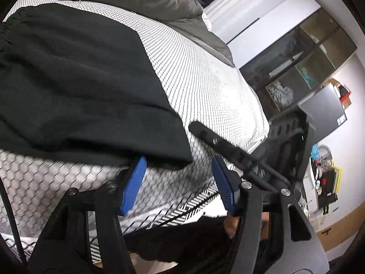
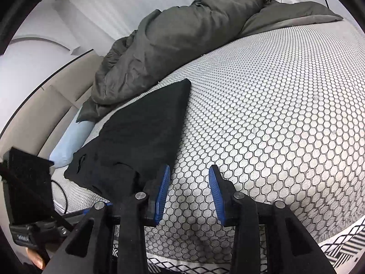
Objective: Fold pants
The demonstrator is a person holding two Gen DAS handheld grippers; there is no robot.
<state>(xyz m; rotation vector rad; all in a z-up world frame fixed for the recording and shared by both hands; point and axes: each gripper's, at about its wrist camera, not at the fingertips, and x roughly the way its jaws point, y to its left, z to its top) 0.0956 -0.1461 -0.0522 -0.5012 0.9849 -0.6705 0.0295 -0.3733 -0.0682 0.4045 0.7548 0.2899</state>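
Black pants [image 1: 79,80] lie flat on the honeycomb-patterned mattress [image 1: 205,80], with the gathered waistband at the far left. My left gripper [image 1: 179,162] is open at their near corner. The cloth's edge drapes over the tip of its left blue pad [image 1: 134,185], and the right pad stands clear of the fabric. In the right wrist view the pants [image 2: 146,125] form a folded dark strip running away from me. My right gripper [image 2: 189,169] is open over bare mattress [image 2: 273,114], just right of the cloth, with nothing between its pads.
A rumpled grey duvet [image 2: 182,34] lies along the far side of the bed, with a light blue pillow [image 2: 70,141] beside it. The other gripper's black body [image 1: 251,157] lies close on the right. Dark shelving [image 1: 296,64] and a monitor [image 1: 324,114] stand past the bed's edge.
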